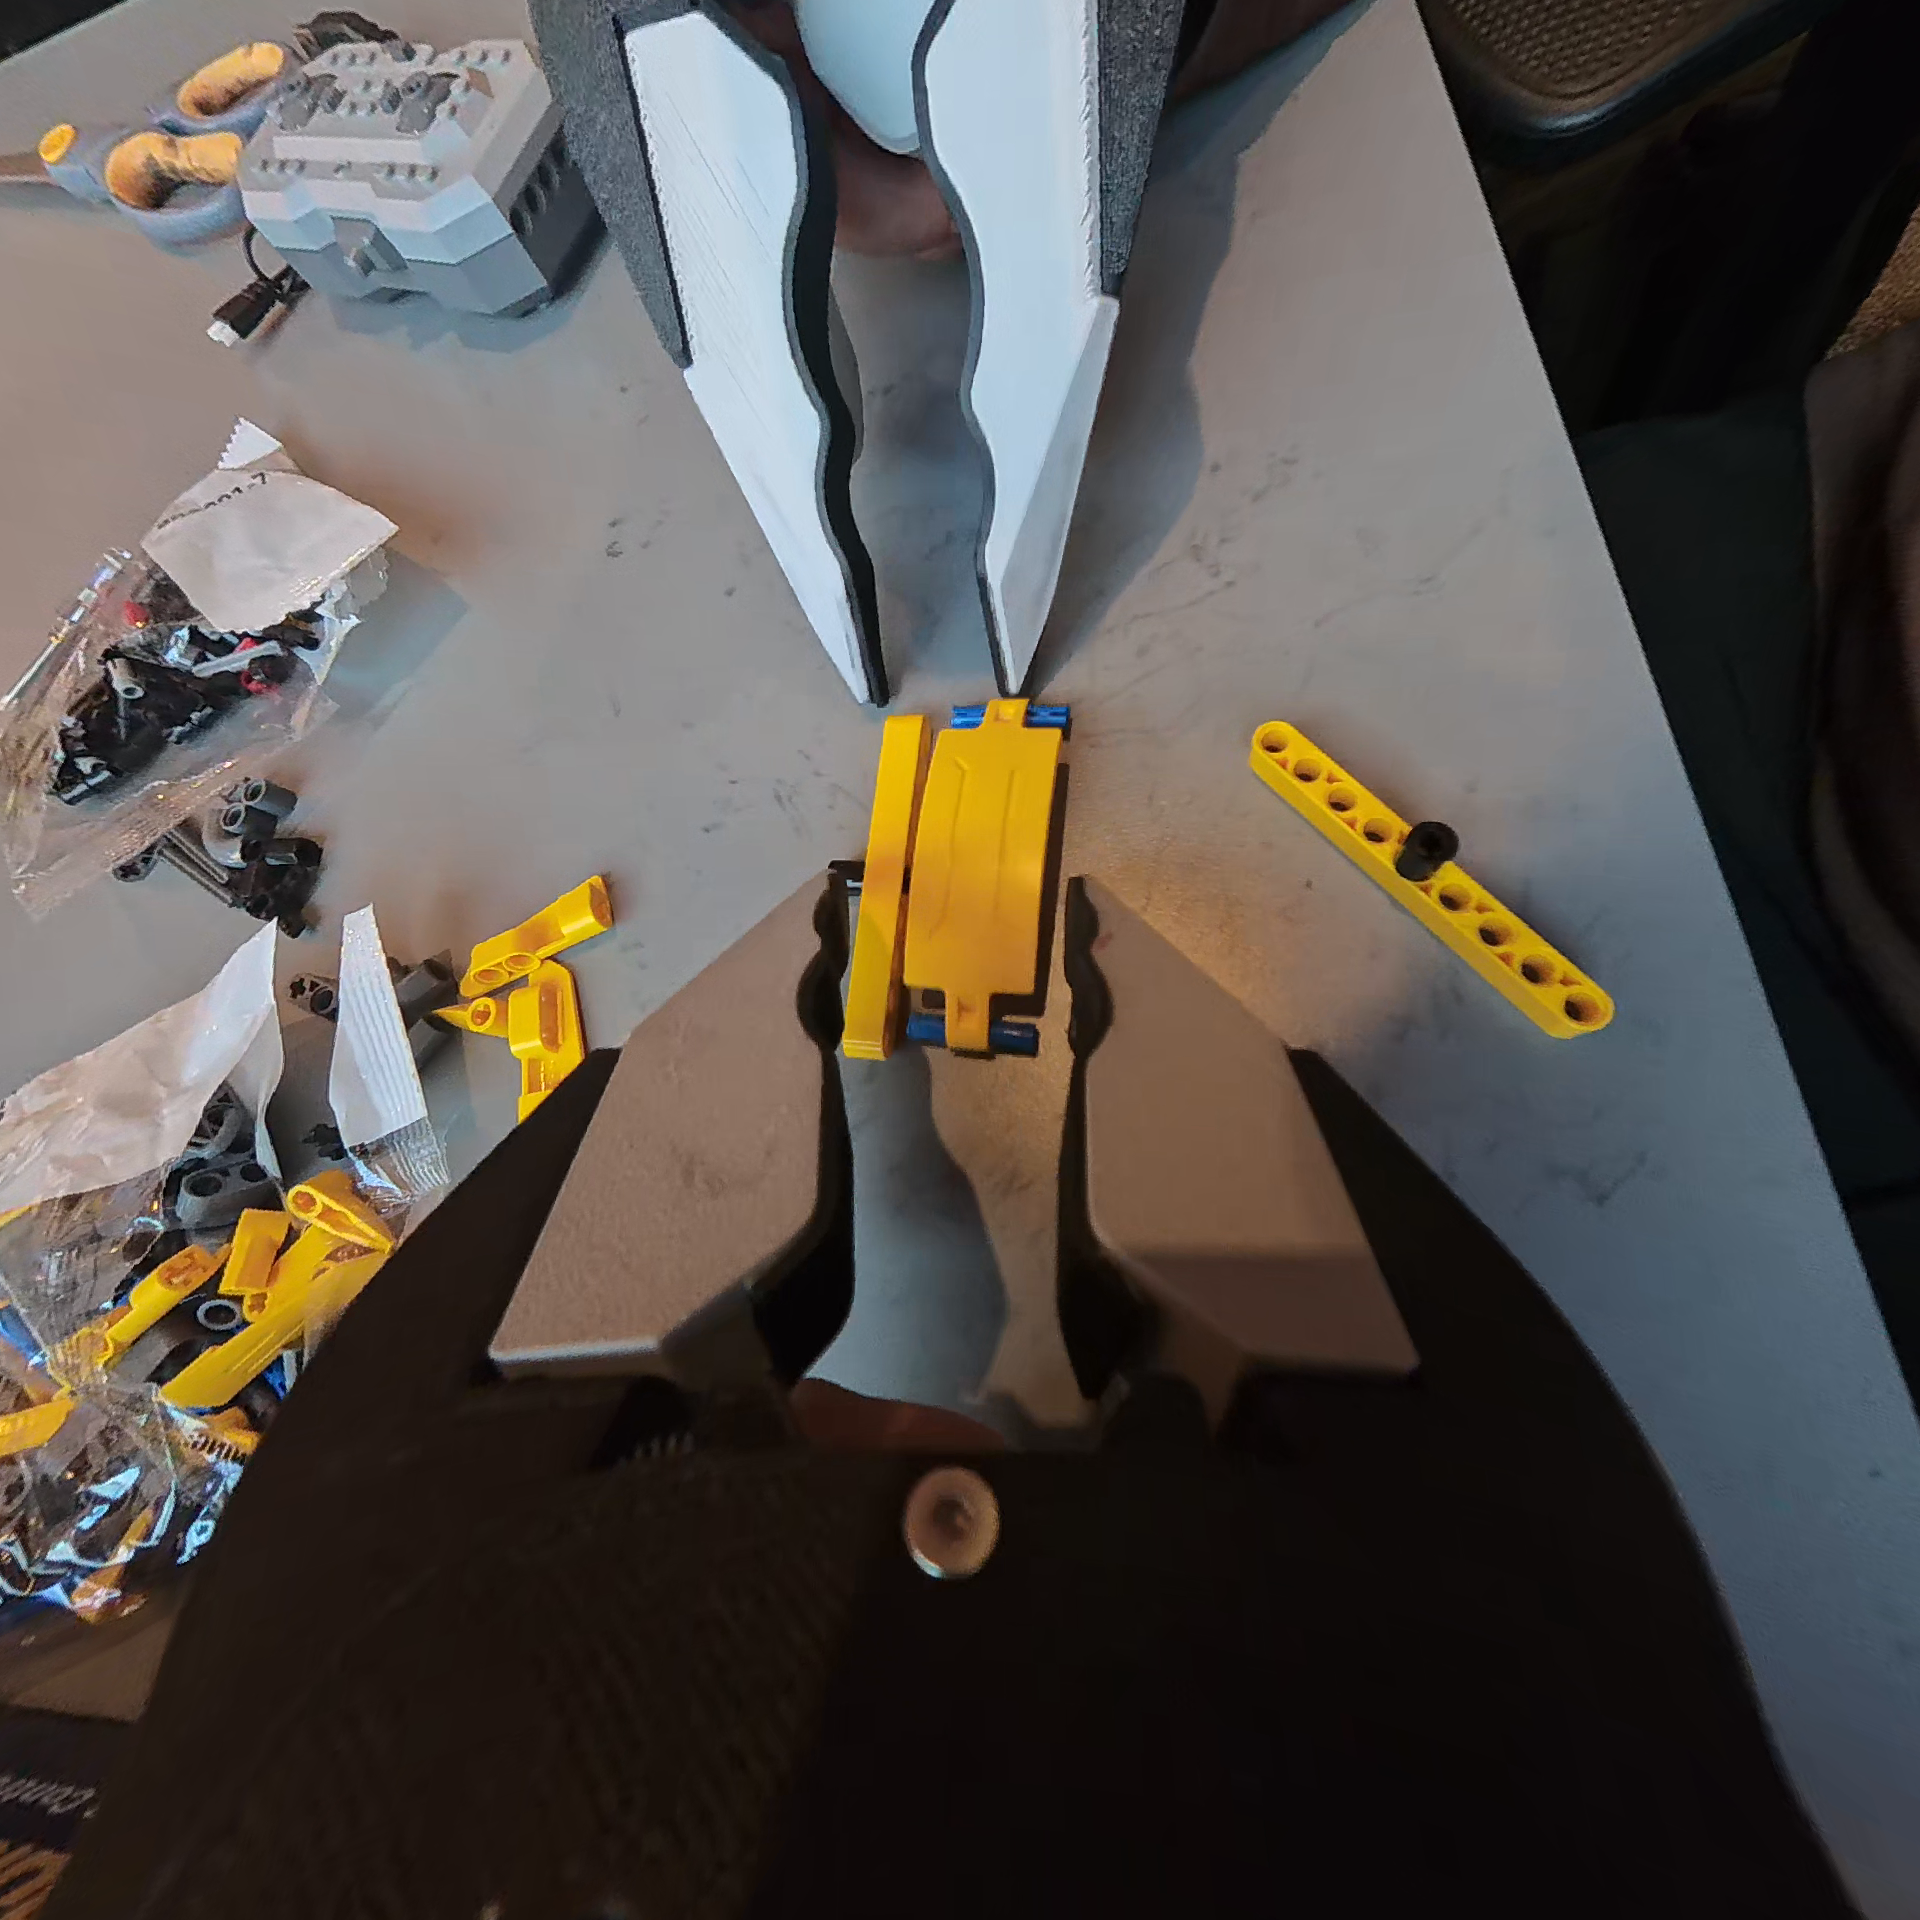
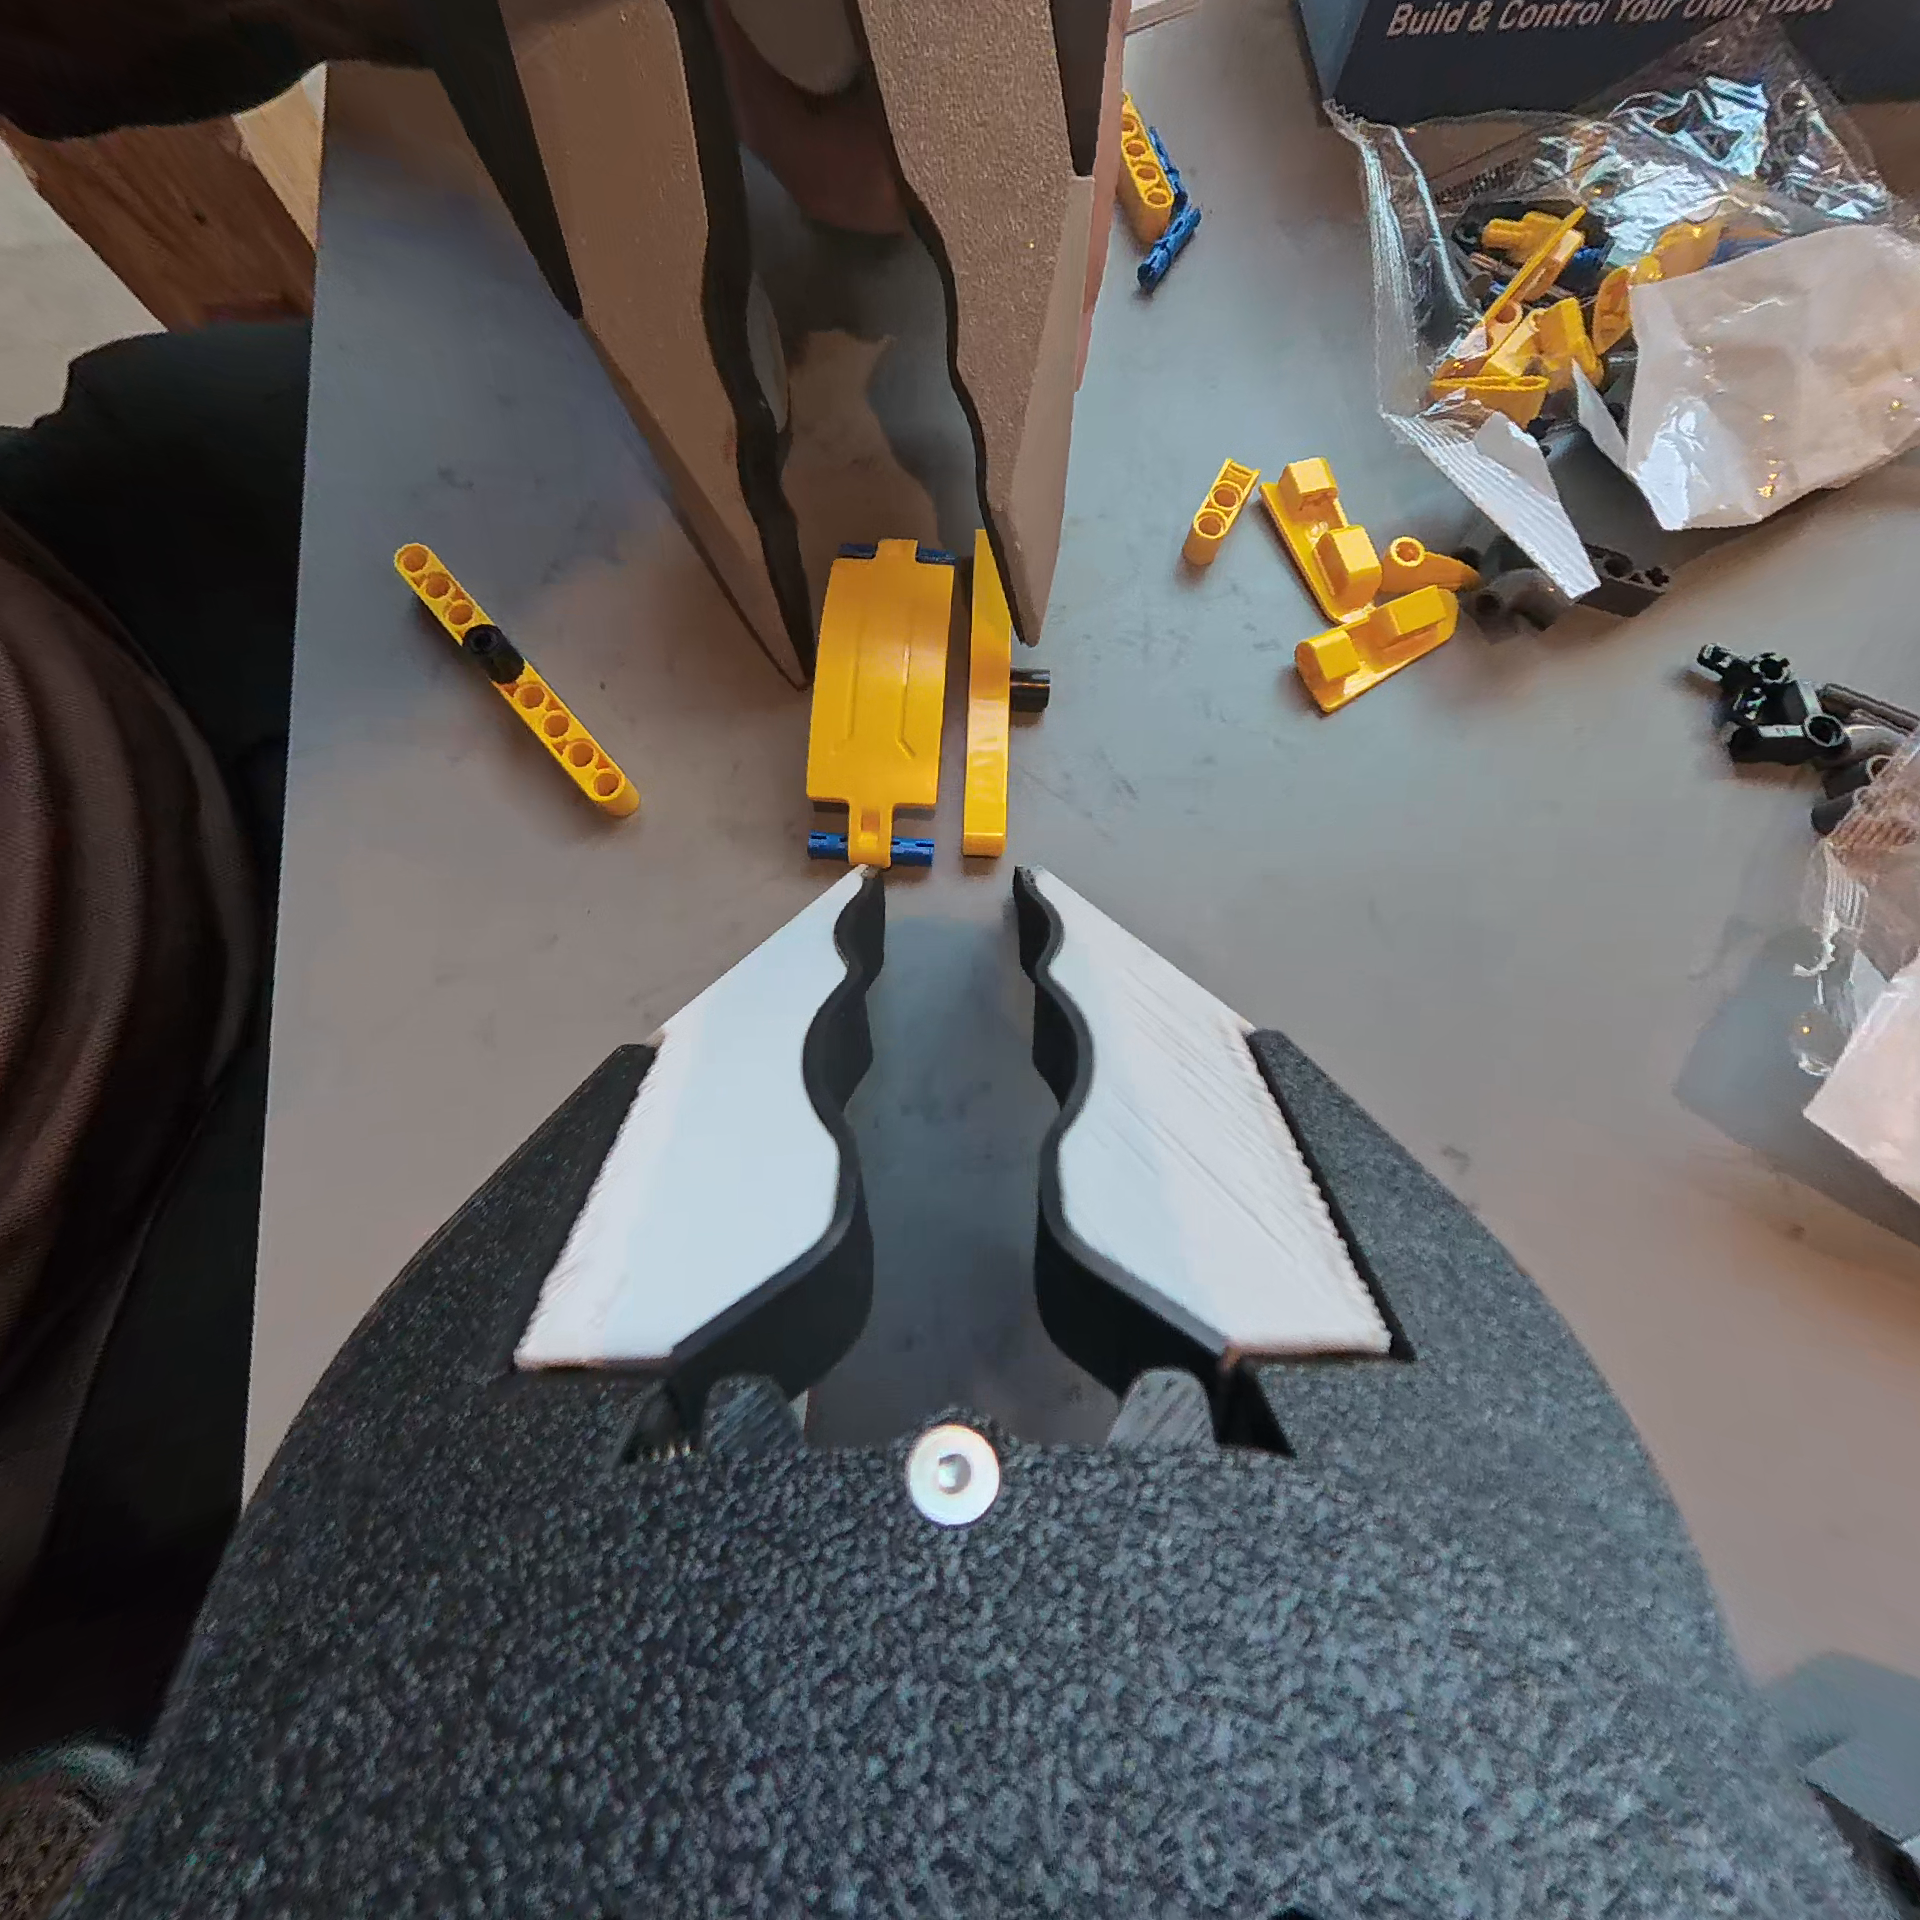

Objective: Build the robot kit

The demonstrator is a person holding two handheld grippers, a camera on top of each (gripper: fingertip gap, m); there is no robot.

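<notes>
A yellow curved panel with blue pins at both ends lies flat on the grey table. A narrow yellow piece with a black pin lies alongside it. My left gripper, with grey fingers, is open and straddles the near end of both pieces. My right gripper, with white fingers, is open. One of its tips is at the panel's tab end. It shows opposite in the left wrist view. The left gripper shows at the far end in the right wrist view, beside the narrow piece.
A long yellow holed beam with a black pin lies near the table edge. Loose yellow parts, black connectors, opened parts bags, a grey block and scissors are to the left. A dark box stands beyond a bag. The left gripper's tips are roughly 4 centimetres from the right gripper's. My right tips are roughly 20 centimetres from the grey block.
</notes>
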